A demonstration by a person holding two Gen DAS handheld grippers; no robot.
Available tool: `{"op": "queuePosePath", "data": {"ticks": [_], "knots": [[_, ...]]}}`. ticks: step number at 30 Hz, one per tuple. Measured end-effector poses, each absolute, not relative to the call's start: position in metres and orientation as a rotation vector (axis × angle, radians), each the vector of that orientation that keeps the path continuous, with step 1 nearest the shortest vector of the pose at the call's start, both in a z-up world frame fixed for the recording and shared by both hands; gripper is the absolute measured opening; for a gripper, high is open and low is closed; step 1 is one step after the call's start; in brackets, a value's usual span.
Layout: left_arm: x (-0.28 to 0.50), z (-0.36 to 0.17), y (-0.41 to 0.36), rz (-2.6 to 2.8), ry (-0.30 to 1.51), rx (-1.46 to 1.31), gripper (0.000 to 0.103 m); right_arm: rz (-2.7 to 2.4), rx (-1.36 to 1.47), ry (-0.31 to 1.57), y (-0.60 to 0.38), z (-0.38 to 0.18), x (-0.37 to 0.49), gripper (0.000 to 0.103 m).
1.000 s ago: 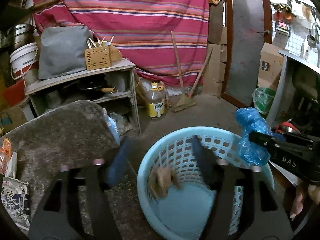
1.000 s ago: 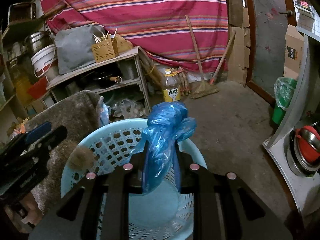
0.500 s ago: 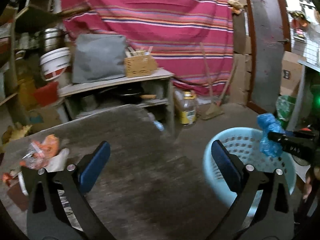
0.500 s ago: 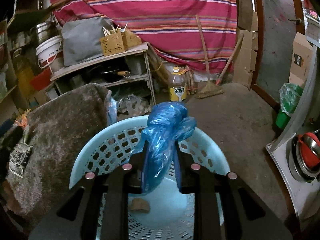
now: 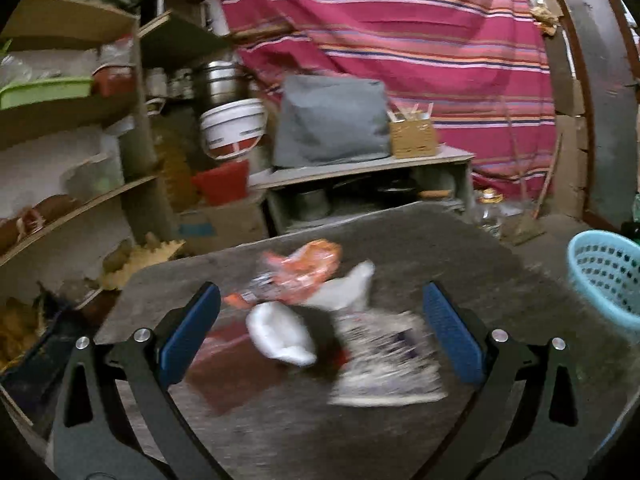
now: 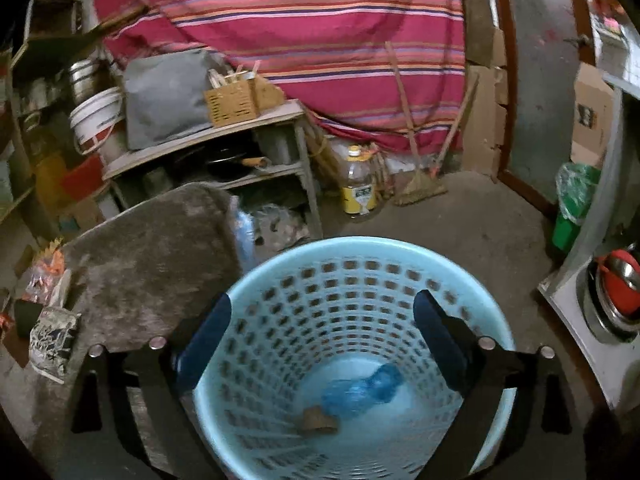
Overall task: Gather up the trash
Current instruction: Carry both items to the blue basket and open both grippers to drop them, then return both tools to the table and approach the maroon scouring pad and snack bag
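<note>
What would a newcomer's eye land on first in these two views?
The pale blue basket fills the right wrist view, with a blue plastic bag and a brown scrap on its bottom. In the left wrist view, orange and white wrappers litter the grey table.

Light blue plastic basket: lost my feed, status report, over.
Right gripper fingers opening, empty, over light blue plastic basket. Crumpled blue plastic bag and brown scrap inside. Left gripper open over wrappers on grey table. Nothing blocking.
</note>
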State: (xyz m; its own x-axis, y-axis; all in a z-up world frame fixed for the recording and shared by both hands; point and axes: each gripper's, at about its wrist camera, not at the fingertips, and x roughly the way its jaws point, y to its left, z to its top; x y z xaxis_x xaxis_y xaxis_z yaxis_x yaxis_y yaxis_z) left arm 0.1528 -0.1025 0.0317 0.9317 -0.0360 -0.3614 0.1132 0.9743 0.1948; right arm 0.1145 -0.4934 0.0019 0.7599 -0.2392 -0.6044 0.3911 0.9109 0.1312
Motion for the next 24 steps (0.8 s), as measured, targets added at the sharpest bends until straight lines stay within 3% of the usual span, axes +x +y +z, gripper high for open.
{"op": "queuePosePath", "data": {"ticks": [9,24], "knots": [[0.173,-0.001,-0.013,0.042,0.489,0.172,0.098,-0.264,0.173,0.668,-0.406,0.000,0.148,0.092],[0.187,-0.025,0.008,0.045,0.590,0.154,0.098,-0.199,0.075,0.750,-0.328,-0.013,0.190,0.095]]}}
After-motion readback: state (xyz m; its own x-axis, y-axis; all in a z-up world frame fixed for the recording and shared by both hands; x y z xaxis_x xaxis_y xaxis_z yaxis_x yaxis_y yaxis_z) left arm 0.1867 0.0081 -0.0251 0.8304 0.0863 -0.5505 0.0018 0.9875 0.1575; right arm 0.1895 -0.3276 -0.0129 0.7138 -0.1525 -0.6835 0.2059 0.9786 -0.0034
